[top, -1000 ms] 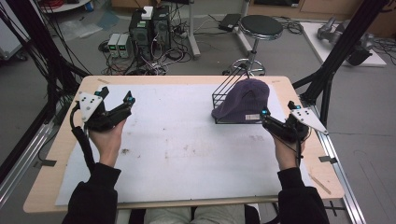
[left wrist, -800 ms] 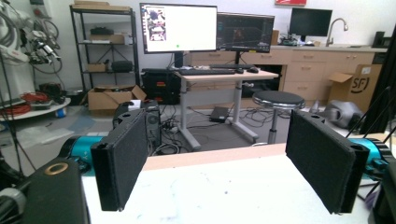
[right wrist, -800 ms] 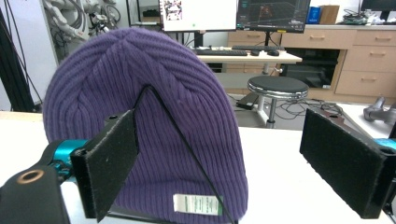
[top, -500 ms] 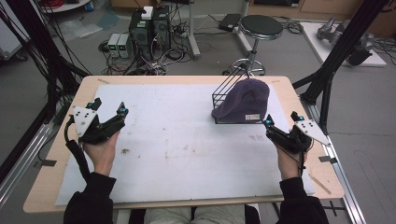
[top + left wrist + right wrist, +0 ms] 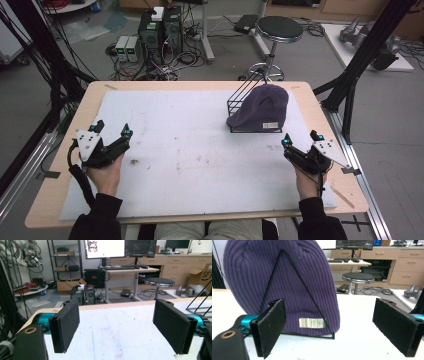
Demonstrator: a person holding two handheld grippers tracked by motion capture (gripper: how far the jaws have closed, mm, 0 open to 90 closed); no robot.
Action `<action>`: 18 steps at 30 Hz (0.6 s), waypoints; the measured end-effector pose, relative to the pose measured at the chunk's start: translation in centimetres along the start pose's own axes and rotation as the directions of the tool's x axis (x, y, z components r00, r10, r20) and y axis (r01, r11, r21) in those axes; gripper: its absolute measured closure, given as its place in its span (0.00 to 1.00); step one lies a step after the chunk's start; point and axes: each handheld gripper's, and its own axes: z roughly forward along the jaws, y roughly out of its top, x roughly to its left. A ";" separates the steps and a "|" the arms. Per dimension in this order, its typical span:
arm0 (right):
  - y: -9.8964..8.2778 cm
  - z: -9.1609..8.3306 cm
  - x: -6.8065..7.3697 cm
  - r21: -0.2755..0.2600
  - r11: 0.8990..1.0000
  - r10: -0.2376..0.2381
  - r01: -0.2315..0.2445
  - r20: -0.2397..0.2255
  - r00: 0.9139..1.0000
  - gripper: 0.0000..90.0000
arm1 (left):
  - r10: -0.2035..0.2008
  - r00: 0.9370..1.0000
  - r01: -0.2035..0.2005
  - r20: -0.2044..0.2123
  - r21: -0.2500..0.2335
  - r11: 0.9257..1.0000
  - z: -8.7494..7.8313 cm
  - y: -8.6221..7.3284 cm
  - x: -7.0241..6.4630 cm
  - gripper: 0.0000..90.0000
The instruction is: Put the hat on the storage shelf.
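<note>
Hat [image 5: 261, 106] on rack [image 5: 240, 95] just ahead-left of right claw [image 5: 300, 140], spread, empty; left claw [image 5: 112, 130], also spread, well apart across table [image 5: 200, 95].

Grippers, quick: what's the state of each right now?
Left gripper: open, holding nothing.
Right gripper: open, holding nothing, facing the purple beanie.

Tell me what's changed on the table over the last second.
Both hands drew back toward the person: the left gripper slid away from the table's far-left area, and the right gripper backed off from the purple hat. Both remain open and empty. The hat stayed draped on its wire rack.
</note>
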 end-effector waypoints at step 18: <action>-2.1 -0.2 1.3 -0.010 0.998 -0.059 0.059 0.000 0.998 0.12 | -0.017 0.999 0.018 -0.030 0.030 0.999 -1.6 -3.9 1.1 0.24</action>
